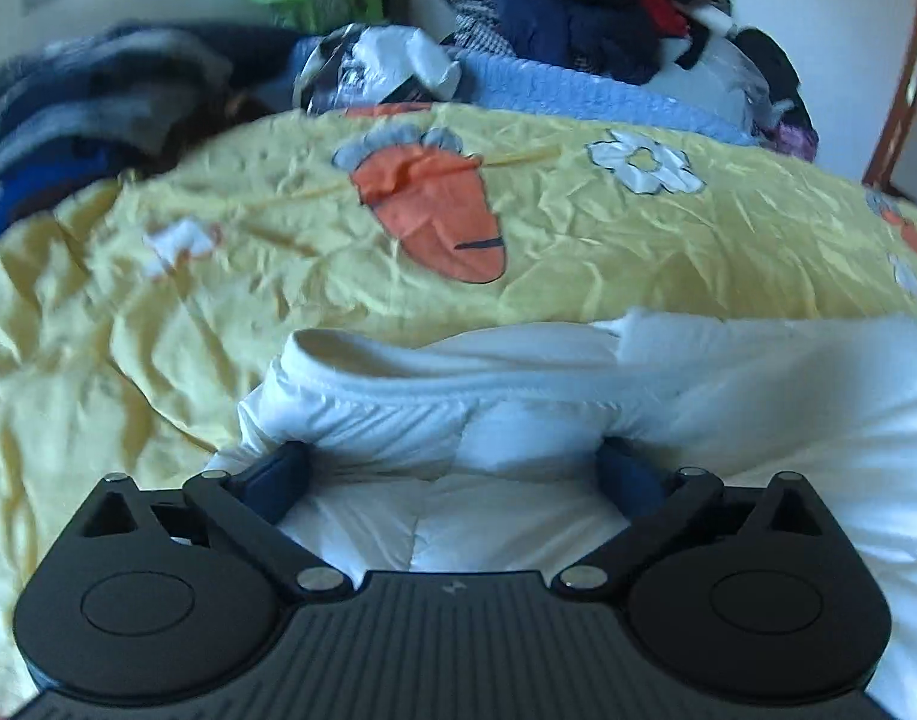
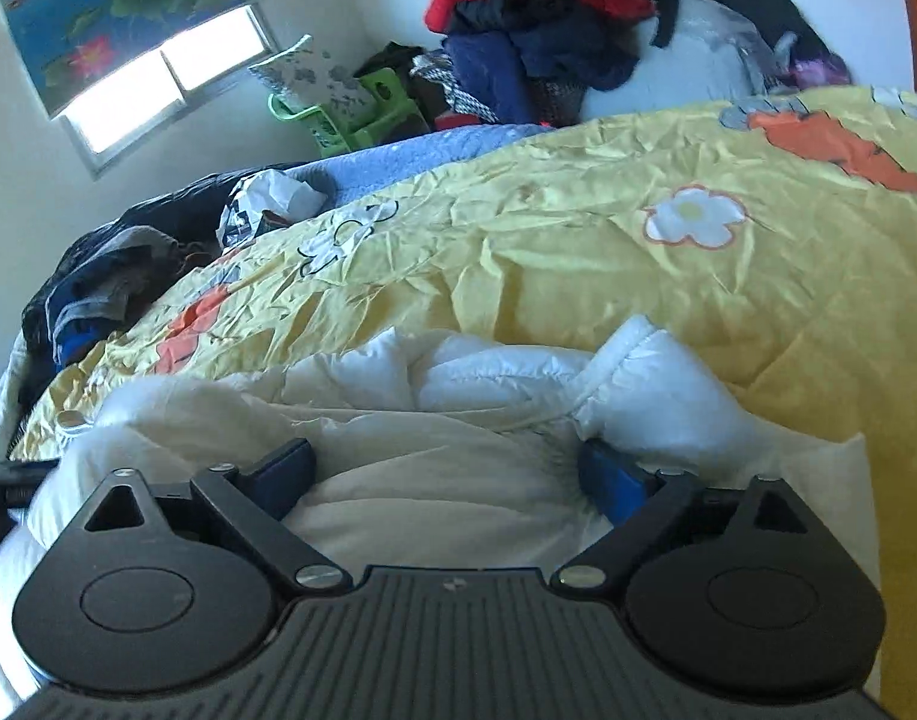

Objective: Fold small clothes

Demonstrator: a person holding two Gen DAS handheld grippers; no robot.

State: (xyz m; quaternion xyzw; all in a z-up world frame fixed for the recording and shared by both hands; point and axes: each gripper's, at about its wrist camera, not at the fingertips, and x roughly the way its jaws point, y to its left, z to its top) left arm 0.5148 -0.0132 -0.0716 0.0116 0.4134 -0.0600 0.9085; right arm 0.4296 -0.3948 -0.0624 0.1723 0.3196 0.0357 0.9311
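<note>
A bed (image 1: 158, 312) under a crumpled yellow quilt (image 2: 578, 276) printed with carrots and flowers carries a white padded garment (image 2: 428, 468) lying bunched at its near edge. Both the left tongs (image 1: 455, 474) and the right tongs (image 2: 446, 468) stand released, spread wide over the white fabric, gripping nothing.

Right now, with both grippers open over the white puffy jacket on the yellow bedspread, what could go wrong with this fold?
1. The white jacket is puffy and bunched, so with the left gripper and right gripper both open, the fold may spring back.
2. Fabric bulges between both sets of open fingers, so it could snag and drag when they pull away.
3. The yellow bedspread is wrinkled and soft, which may leave the fold uneven.
</note>
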